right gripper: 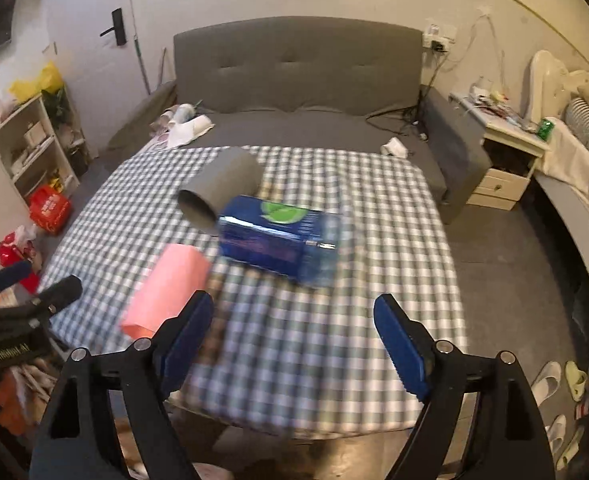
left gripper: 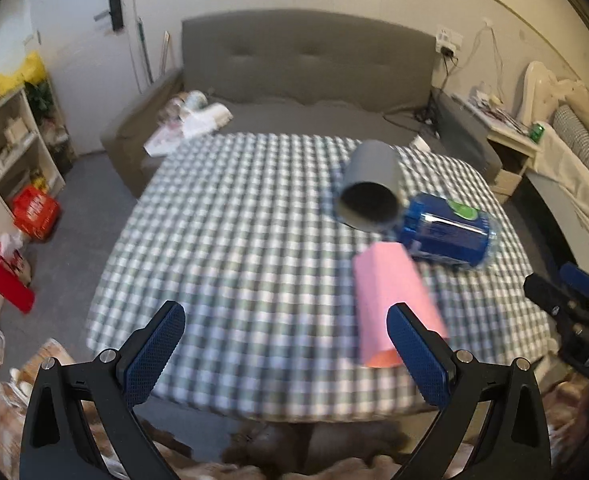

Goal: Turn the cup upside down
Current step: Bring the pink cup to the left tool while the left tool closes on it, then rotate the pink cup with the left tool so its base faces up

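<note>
- On the checked tabletop (left gripper: 230, 216) three things lie on their sides: grey cup (left gripper: 370, 186), pink cup (left gripper: 394, 300), blue bottle (left gripper: 446, 232).
- Left view alone shows the grey cup's dark mouth; right view shows slippers (right gripper: 550, 384) at 4 o'clock.
- Left tongs (left gripper: 286, 354) gape wide, empty; pink cup at 2 o'clock.
- Right tongs (right gripper: 294, 340) gape wide, empty; pink cup (right gripper: 170, 288) at 10 o'clock.

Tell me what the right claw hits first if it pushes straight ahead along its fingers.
Probably the blue bottle, lying on its side on the checked tablecloth ahead of the open right claw; nothing lies between, though depth is uncertain.
</note>
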`<state>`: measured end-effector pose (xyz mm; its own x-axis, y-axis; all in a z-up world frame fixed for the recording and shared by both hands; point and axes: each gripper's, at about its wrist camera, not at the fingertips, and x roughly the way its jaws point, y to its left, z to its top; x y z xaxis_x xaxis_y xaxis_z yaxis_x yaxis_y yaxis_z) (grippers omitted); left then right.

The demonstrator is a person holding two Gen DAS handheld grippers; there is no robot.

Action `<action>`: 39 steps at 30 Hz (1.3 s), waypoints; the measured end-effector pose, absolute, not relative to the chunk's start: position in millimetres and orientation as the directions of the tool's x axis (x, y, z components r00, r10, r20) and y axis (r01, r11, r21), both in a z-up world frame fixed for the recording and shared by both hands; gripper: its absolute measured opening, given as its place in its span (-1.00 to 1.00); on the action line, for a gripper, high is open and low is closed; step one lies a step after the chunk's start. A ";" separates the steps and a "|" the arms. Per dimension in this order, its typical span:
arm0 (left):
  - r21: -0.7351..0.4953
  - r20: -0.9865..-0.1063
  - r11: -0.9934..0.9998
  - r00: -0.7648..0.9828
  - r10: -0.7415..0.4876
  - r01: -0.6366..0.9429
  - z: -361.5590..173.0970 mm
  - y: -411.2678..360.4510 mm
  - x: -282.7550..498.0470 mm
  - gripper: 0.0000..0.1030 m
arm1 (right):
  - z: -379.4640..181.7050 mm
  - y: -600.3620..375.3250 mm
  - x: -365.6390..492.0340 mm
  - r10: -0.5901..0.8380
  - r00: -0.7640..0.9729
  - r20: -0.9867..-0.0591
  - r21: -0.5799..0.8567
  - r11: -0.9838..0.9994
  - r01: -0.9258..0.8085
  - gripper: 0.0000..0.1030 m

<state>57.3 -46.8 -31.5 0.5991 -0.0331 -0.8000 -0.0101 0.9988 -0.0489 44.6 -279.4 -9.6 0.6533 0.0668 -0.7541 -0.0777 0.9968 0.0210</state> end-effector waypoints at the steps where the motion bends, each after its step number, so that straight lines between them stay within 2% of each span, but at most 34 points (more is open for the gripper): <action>1: -0.061 -0.809 0.998 0.586 -0.049 -0.002 -31.4 -51.4 59.9 1.00 | -10.4 -284.2 44.0 0.059 0.651 -0.757 0.018 0.997 -0.069 0.64; 17: -0.095 -0.921 0.995 0.375 -0.104 0.041 -54.8 -88.8 119.6 1.00 | -26.1 -293.0 61.5 0.083 0.598 -0.797 0.039 0.995 -0.087 0.64; 29: -0.129 -0.953 0.986 0.262 -0.151 0.101 -81.4 -103.3 156.4 0.98 | -48.1 -294.2 89.3 0.075 0.553 -0.830 0.035 0.996 -0.082 0.64; 35: -0.155 -0.958 0.982 0.227 -0.176 0.110 -90.8 -106.7 164.0 0.69 | -54.7 -293.8 98.7 0.045 0.545 -0.837 0.014 0.998 -0.061 0.64; 36: -0.163 -0.958 0.980 0.218 -0.184 0.113 -92.6 -108.4 164.9 0.55 | -54.8 -295.9 99.9 0.048 0.546 -0.836 0.021 0.998 -0.055 0.64; 39: -0.205 -0.956 0.971 0.189 -0.225 0.123 -96.2 -115.0 167.1 0.35 | -55.0 -298.9 102.1 0.049 0.549 -0.834 0.029 0.999 -0.045 0.64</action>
<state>167.1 -115.0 -96.2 0.1889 -0.2255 -0.9558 0.1228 0.9711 -0.2048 102.1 -298.9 -55.0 0.5493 0.0490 -0.8342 -0.0450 0.9986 0.0290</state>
